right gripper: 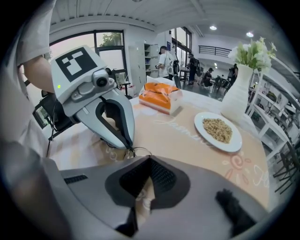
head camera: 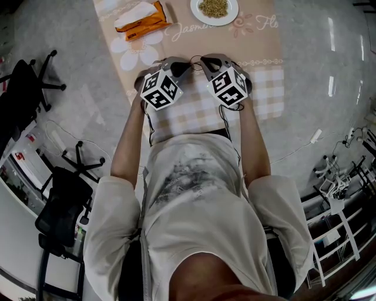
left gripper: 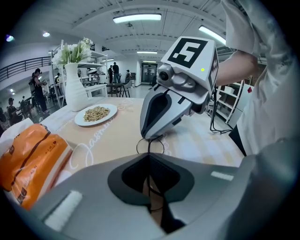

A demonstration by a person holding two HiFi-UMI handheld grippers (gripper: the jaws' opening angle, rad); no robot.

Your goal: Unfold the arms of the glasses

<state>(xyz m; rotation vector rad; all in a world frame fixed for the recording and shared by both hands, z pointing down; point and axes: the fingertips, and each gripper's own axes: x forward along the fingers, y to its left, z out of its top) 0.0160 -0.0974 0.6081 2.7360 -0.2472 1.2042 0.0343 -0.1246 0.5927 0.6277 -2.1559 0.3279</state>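
Thin black wire-framed glasses (head camera: 196, 62) hang just above the tablecloth (head camera: 258, 88) between my two grippers, which meet tip to tip. In the left gripper view, my left gripper (left gripper: 149, 157) is shut on the glasses' wire (left gripper: 149, 143), and a lens loop shows just beyond its tips. The right gripper (left gripper: 148, 136) pinches that loop from the far side. In the right gripper view, my right gripper (right gripper: 145, 159) is shut, with the wire (right gripper: 140, 151) at its tips and the left gripper (right gripper: 129, 149) opposite. From the head view, the left gripper (head camera: 187, 66) and right gripper (head camera: 203, 62) hide most of the frame.
A white plate of grains (head camera: 214, 9) sits at the far side of the table, and an orange packet (head camera: 141, 23) lies to its left. A white vase with flowers (left gripper: 75, 86) stands beyond the plate. Black office chairs (head camera: 29, 82) stand on the floor to the left.
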